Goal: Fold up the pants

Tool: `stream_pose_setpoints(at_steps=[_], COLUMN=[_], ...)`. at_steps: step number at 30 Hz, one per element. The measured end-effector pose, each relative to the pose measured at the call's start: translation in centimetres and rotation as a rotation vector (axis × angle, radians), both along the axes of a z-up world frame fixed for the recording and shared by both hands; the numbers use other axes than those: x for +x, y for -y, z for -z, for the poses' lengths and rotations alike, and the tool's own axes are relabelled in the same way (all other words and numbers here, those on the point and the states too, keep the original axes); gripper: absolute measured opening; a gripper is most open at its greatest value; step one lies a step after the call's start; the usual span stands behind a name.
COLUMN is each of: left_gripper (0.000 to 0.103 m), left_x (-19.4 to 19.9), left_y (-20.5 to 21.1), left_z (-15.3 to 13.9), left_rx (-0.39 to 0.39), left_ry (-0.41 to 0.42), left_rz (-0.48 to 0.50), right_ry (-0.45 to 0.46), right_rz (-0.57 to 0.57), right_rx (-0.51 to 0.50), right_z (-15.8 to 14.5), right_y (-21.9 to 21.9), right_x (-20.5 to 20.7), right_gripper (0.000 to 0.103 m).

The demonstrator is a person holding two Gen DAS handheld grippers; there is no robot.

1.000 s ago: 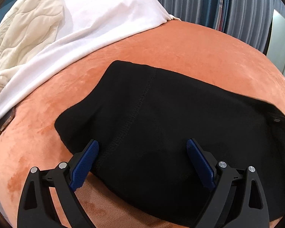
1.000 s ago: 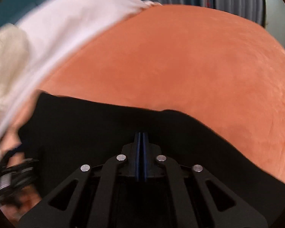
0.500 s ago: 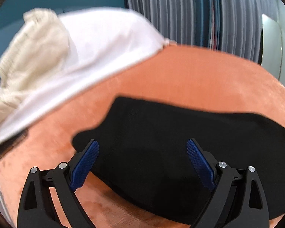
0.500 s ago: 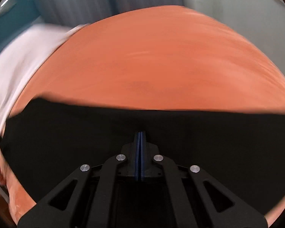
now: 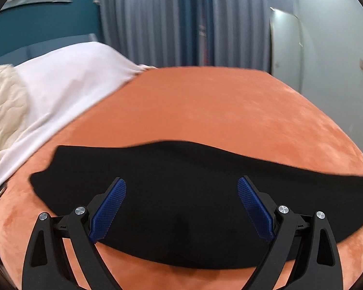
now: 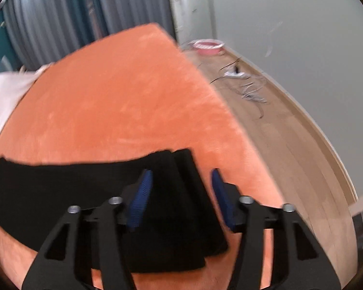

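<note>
**Both Tongs Spread Above the Black Pants on the Orange Bed**

The black pants (image 5: 181,193) are lying in a long band across the near part of the orange bed (image 5: 217,111), flat against its velvety cover.

The left tongs (image 5: 181,207) are standing wide apart, their blue pads (image 5: 109,207) hanging above the dark cloth with nothing pinched between them.

The right tongs (image 6: 181,195) are opening, standing partly spread at this moment. The end of the pants (image 6: 176,193), lying there in overlapping layers, is showing in the gap between the blue pads (image 6: 140,198), and neither pad is pressing on the fabric.

A white sheet (image 5: 67,82) and a cream quilt (image 5: 4,111) are bunching at the bed's far left corner. Beyond the bed's right edge, a pink basin (image 6: 207,46) and loose cables (image 6: 249,89) are sitting on the wooden floor (image 6: 290,133), and grey curtains (image 5: 181,19) are hanging behind.
</note>
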State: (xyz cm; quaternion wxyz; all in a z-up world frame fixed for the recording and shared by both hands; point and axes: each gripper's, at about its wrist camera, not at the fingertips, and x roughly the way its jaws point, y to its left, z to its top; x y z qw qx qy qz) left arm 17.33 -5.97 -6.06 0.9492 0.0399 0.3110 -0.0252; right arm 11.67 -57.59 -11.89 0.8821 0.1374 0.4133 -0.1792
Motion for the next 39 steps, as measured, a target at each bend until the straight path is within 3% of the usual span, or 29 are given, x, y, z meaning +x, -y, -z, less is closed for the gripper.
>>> stream_pose_setpoints(at_steps=[2, 3, 4, 7, 9, 10, 13, 15, 16, 20, 22, 23, 25, 26, 28, 30, 32, 35, 37, 39], left_gripper=[0.092, 0.092, 0.092, 0.092, 0.092, 0.092, 0.092, 0.092, 0.092, 0.092, 0.092, 0.092, 0.092, 0.092, 0.092, 0.092, 0.092, 0.092, 0.092, 0.092], left_x=[-0.3, -0.4, -0.5, -0.3, -0.2, 0.0, 0.9, 1.1, 1.2, 1.3, 1.6, 2.0, 1.9, 1.9, 1.7, 1.3, 1.3, 1.0, 1.0, 1.0], left_y=[2.4, 3.5, 4.6, 7.1, 8.7, 9.6, 12.0, 13.0, 13.2, 13.0, 13.1, 13.4, 13.7, 13.8, 13.8, 13.6, 13.6, 13.1, 13.2, 13.1], left_z=[0.5, 0.8, 1.0, 1.3, 1.7, 2.1, 4.5, 5.9, 6.4, 6.4, 6.8, 7.3, 7.8, 7.8, 8.0, 8.2, 8.3, 8.3, 8.4, 8.4], left_rx=[0.039, 0.062, 0.083, 0.108, 0.111, 0.113, 0.114, 0.125, 0.135, 0.096, 0.088, 0.094, 0.104, 0.105, 0.1, 0.092, 0.086, 0.08, 0.078, 0.074], left_ry=[-0.012, -0.015, -0.017, -0.034, -0.05, -0.059, -0.112, -0.141, -0.16, -0.156, -0.173, -0.193, -0.202, -0.196, -0.192, -0.188, -0.191, -0.192, -0.192, -0.192], left_rz=[0.017, 0.021, 0.025, 0.04, 0.061, 0.069, 0.081, 0.078, 0.076, 0.083, 0.087, 0.089, 0.084, 0.086, 0.084, 0.083, 0.084, 0.084, 0.083, 0.083], right_ry=[-0.016, -0.008, 0.004, 0.083, 0.143, 0.131, -0.035, 0.016, 0.079, 0.184, 0.198, 0.161, 0.045, 0.037, 0.097, 0.156, 0.151, 0.061, 0.122, 0.174], right_rz=[-0.04, -0.059, -0.066, -0.081, -0.07, -0.064, -0.073, -0.07, -0.073, -0.035, -0.073, -0.115, -0.14, -0.132, -0.062, -0.032, -0.08, -0.045, 0.001, -0.001], right_rx=[-0.052, -0.071, -0.096, -0.136, -0.112, -0.102, -0.086, -0.087, -0.023, 0.017, 0.086, 0.109, 0.041, 0.018, 0.11, 0.121, 0.098, 0.089, 0.193, 0.172], right_z=[0.7, 0.5, 0.4, -2.1, -3.4, -3.0, 1.8, 0.9, -0.3, -2.5, -2.2, -1.4, 1.0, 1.6, 0.7, -1.0, -1.2, 1.5, 1.2, -0.8], right_y=[-0.4, -0.3, -0.5, -0.2, 1.0, 1.7, 3.0, 2.8, 3.2, 3.5, 3.2, 2.3, 1.5, 1.7, 3.0, 2.5, 1.0, 1.7, 2.9, 1.8], right_x=[0.5, 0.1, 0.0, -0.9, -1.3, -1.1, 0.9, 0.3, -0.7, -4.7, -5.1, -4.8, -2.8, -2.8, -3.6, -4.6, -4.3, -4.0, -5.5, -6.2], right_gripper=[0.028, 0.013, 0.005, 0.004, 0.004, 0.004, 0.006, 0.015, 0.017, 0.02, 0.016, 0.015, 0.001, 0.0, 0.0, 0.007, 0.006, 0.0, 0.003, 0.006])
